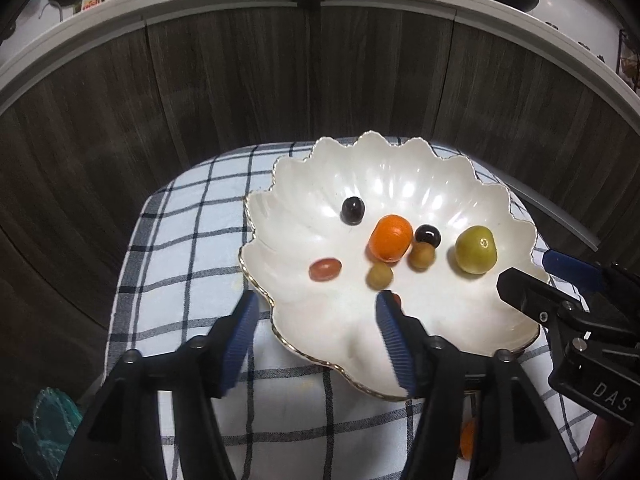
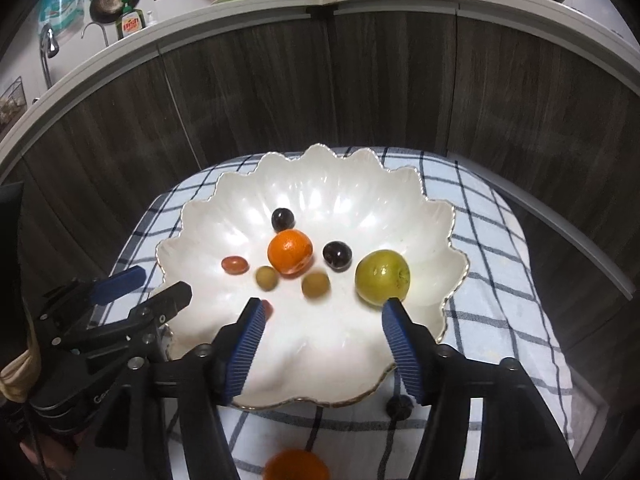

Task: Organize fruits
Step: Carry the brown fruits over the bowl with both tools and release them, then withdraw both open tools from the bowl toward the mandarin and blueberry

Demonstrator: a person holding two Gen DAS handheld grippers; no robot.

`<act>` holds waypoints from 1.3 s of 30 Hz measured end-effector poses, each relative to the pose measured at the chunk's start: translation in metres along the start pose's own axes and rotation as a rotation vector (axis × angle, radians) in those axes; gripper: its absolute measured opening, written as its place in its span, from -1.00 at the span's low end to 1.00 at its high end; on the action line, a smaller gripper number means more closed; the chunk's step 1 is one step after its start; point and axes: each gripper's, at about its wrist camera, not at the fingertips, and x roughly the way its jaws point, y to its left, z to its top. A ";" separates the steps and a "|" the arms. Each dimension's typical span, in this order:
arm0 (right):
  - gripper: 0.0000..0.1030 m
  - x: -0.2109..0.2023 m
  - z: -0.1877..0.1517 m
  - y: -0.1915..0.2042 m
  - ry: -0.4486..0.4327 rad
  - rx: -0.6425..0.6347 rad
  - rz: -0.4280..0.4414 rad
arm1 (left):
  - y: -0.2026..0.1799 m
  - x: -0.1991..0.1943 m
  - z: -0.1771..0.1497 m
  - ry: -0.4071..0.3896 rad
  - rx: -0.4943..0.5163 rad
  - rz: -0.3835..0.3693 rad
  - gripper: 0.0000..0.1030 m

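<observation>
A white scalloped bowl [image 1: 400, 176] [image 2: 320, 184] on a checked cloth holds an orange [image 1: 390, 238] [image 2: 290, 256], a green fruit [image 1: 476, 249] [image 2: 382, 277], two dark grapes [image 1: 352, 210] [image 1: 427, 235], a red grape tomato [image 1: 325, 269] [image 2: 234, 265] and two yellowish grapes [image 1: 379, 275] [image 1: 421, 255]. A small red fruit [image 2: 267, 307] peeks beside my right gripper's left finger. My left gripper [image 1: 316, 316] is open and empty over the bowl's near left rim. My right gripper [image 2: 322, 316] is open and empty over the bowl's near part, its right finger close to the green fruit.
A second orange [image 2: 296, 465] [image 1: 466, 440] lies on the checked cloth [image 1: 192, 240] in front of the bowl. A dark grape [image 2: 400, 405] lies on the cloth by the bowl's near rim. Dark wood cabinet fronts [image 1: 240, 80] stand behind, under a counter edge.
</observation>
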 end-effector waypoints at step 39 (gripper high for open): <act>0.29 -0.061 -0.015 -0.037 -0.090 -0.028 -0.044 | -0.040 -0.061 -0.024 -0.048 -0.063 0.066 0.51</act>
